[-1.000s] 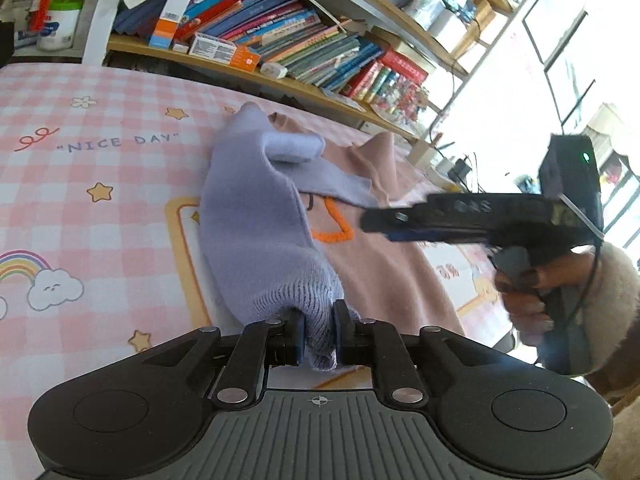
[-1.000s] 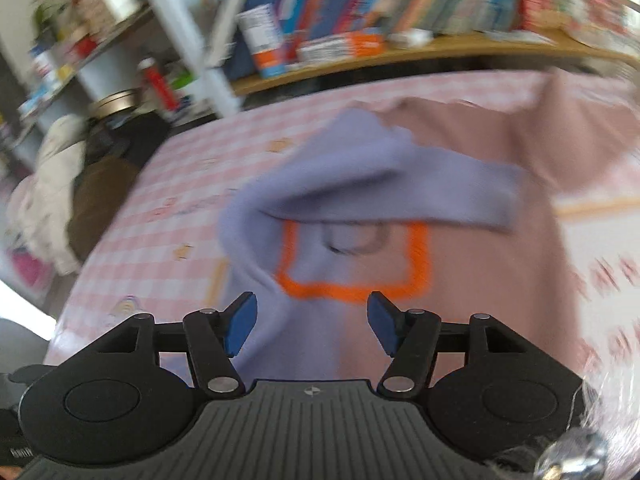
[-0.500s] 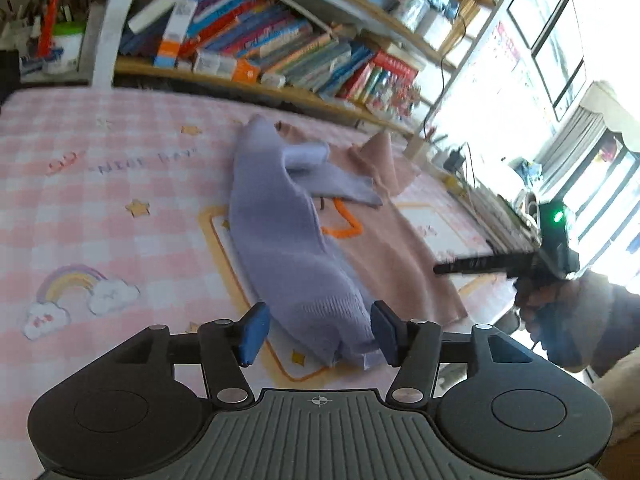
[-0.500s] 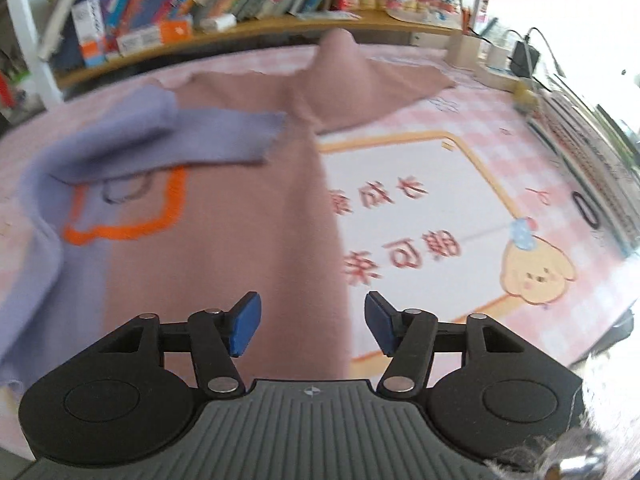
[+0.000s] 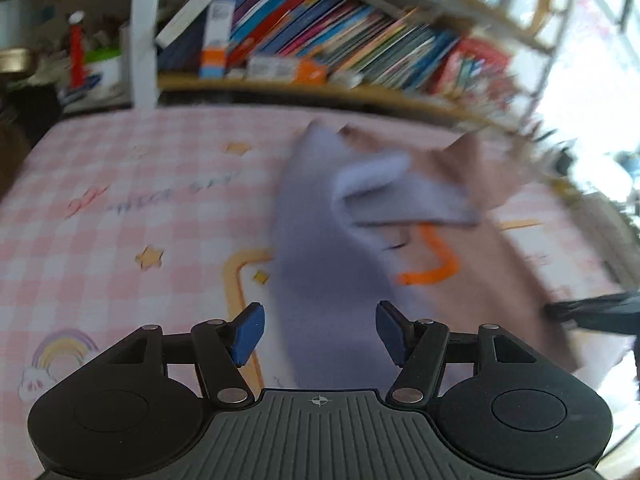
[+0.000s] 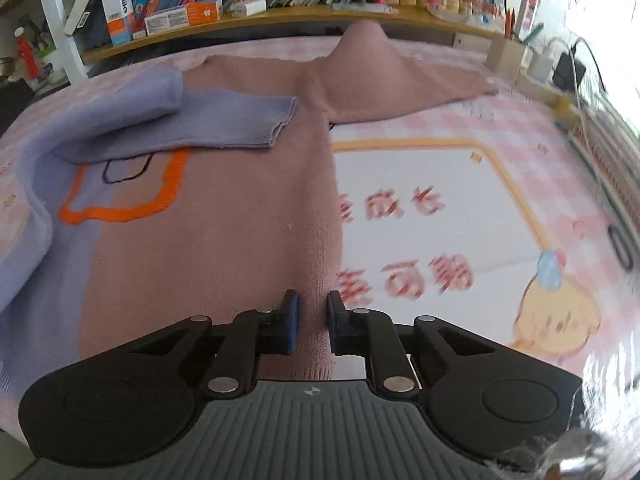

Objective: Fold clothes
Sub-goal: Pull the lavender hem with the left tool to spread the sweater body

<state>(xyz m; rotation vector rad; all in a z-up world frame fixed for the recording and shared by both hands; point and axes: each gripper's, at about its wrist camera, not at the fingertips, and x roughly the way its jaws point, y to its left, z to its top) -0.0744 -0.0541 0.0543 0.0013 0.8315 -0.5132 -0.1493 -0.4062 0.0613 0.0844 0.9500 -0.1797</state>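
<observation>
- Sweater (image 6: pixel 224 240): mauve and lilac knit with an orange outline motif, lying flat on the tablecloth; its lilac sleeve (image 6: pixel 192 124) is folded across the chest, its mauve sleeve (image 6: pixel 396 80) spread toward the bookshelf.
- Tablecloth (image 6: pixel 460 184): pink-and-white check printed with stars, a rainbow (image 5: pixel 60 348), lettering and a yellow-framed white panel beside the sweater.
- Bookshelf (image 6: pixel 280 12): wooden, behind the sweater, packed with leaning books and small boxes.
- Right gripper (image 6: pixel 313 322): at the sweater's near hem, jaws closing, with the mauve edge between the pads.
- Left gripper (image 5: pixel 319 330): over the sweater's lilac half, jaws apart, gripping nothing; this view is motion-blurred.
</observation>
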